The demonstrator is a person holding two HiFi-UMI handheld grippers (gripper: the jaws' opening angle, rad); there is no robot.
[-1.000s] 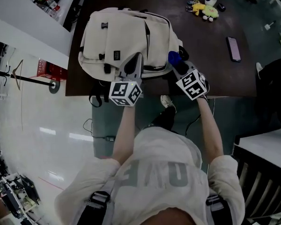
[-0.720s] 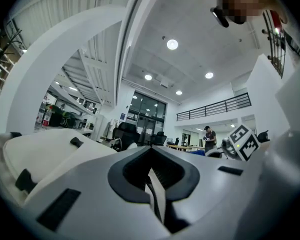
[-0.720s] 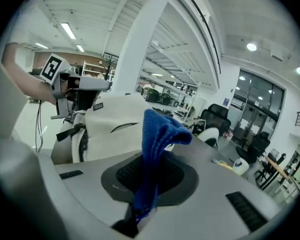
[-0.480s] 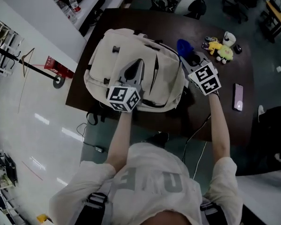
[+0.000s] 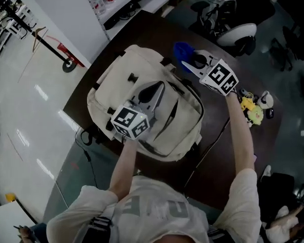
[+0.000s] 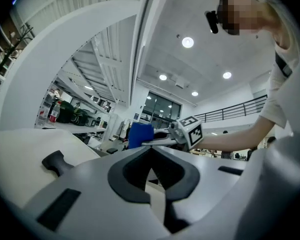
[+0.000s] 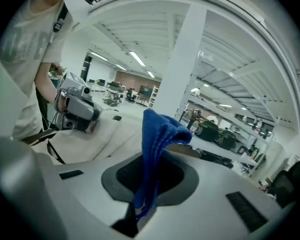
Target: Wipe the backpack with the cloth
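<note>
1. Tabletop [image 5: 142, 32]: dark brown, and it carries everything we list below.
2. Backpack [image 5: 137, 92]: cream, lying flat with its front up on the left half of the tabletop. Its lower end reaches the near edge.
3. Left gripper [image 5: 160, 86]: jaws clenched tip to tip with nothing between them. It lies along the middle of the backpack's front panel and, in our judgement, steadies it.
4. Cloth [image 5: 182, 49]: blue and bunched, standing up out of the right gripper's jaws. It sits at the backpack's far right corner, towards the far edge of the tabletop. We cannot tell whether it touches the fabric.
5. Right gripper [image 5: 188, 64]: jaws clamped on the cloth, just beside the backpack's far right corner.
6. Small toys [image 5: 253, 108]: a yellow cluster near the right edge of the tabletop, well apart from the backpack and not part of the task.
7. Progress, as we judge it: the cloth is in hand and brought to the backpack, and no wiped area shows. The front panel, sides and straps are all left to wipe.
</note>
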